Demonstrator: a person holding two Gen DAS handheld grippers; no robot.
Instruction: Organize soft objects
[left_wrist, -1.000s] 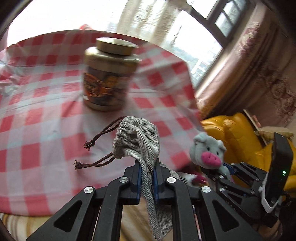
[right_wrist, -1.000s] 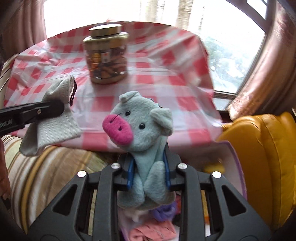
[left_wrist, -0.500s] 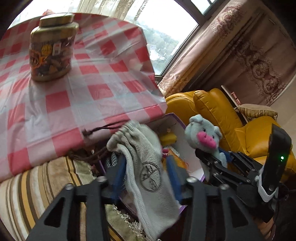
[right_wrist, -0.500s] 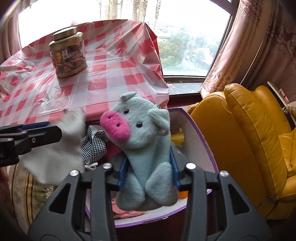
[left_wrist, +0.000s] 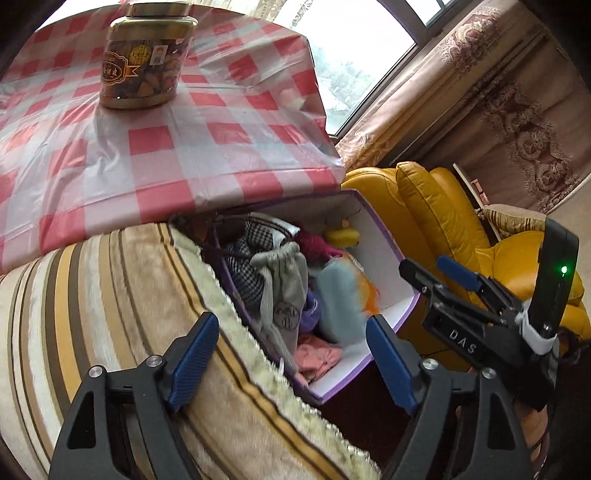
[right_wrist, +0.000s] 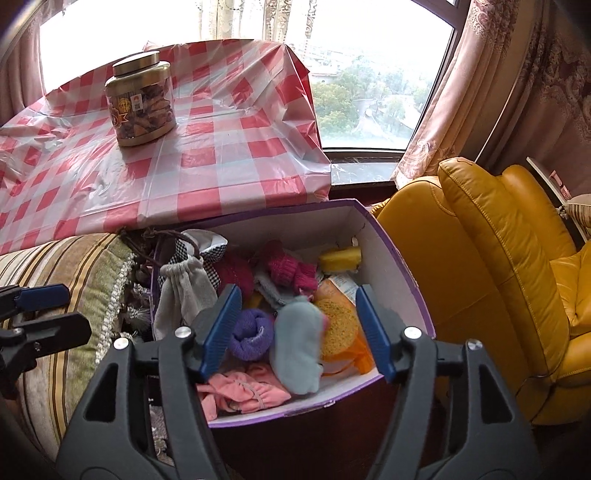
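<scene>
Both tongs are hanging released over the purple-rimmed white cardboard box (right_wrist: 391, 258), their jaws having just been opening. The left tongs (left_wrist: 291, 358) are gripping nothing; the grey herringbone drawstring pouch (left_wrist: 286, 291) is lying inside the box against its left wall. The right tongs (right_wrist: 299, 332) are likewise empty, and the pale blue plush pig (right_wrist: 299, 350) is lying, blurred, among other soft things in the box.

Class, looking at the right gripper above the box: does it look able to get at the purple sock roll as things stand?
Probably yes. The right gripper hangs open over the box, and the purple sock roll lies uncovered on top, beside the grey plush pig, which might brush a finger.
</scene>
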